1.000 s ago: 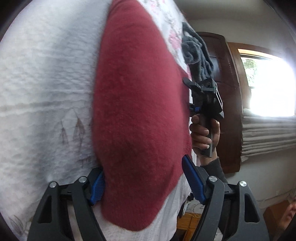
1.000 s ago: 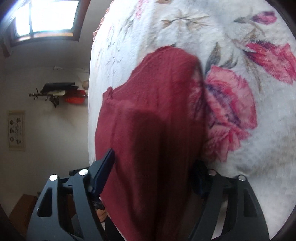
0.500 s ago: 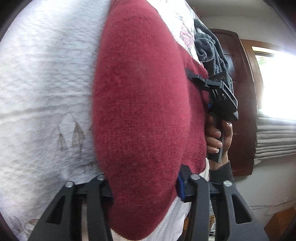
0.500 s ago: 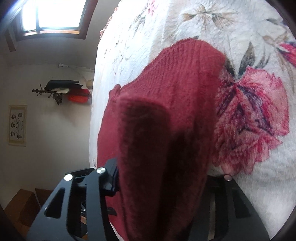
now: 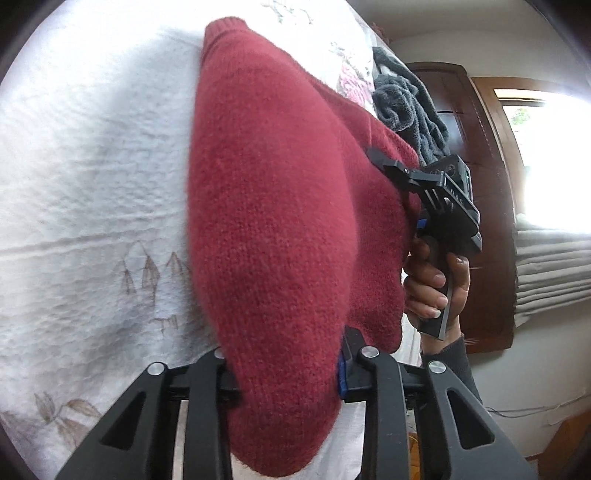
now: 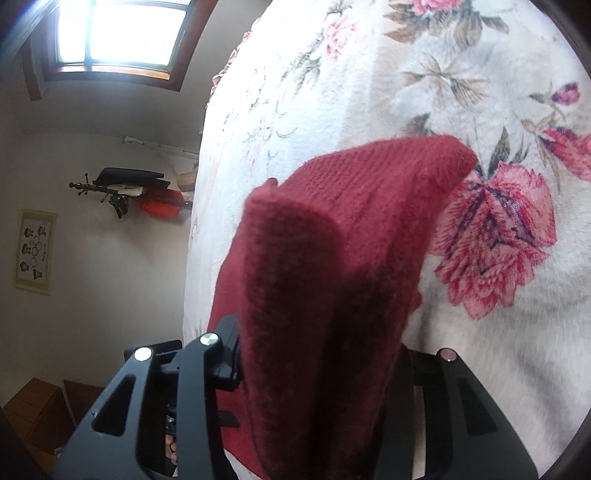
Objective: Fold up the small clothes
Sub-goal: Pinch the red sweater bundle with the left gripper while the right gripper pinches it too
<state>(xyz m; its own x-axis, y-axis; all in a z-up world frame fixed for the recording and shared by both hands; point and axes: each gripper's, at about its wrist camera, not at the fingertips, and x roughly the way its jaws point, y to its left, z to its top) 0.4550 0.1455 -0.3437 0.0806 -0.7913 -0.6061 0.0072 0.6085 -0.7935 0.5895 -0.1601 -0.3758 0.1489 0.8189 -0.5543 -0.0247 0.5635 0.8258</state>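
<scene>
White floral bedspread (image 5: 85, 192) covers the bed and fills the left of both wrist views, with a wooden-framed window (image 6: 118, 33) behind. On it lies the red knit sweater (image 5: 273, 221), part of it raised off the bed. The left gripper (image 5: 284, 373) has its jaws narrowed onto a thick fold of the knit at the near edge. Further right, the right gripper (image 5: 436, 184), held in a hand (image 5: 436, 291), meets the sweater's far edge; its own view shows the right gripper (image 6: 314, 362) clamped on a doubled wad of the fabric. I judge the garment soft, limp and fairly light, fuzzy enough not to slip, but stretchy, so it will sag between the two holds. Hems or corners look the best places to hold. A grey towel (image 5: 410, 107) sits beyond. Faint lettering on the right gripper's body is too small to read, and the wall poster (image 6: 35, 251) shows no legible words
</scene>
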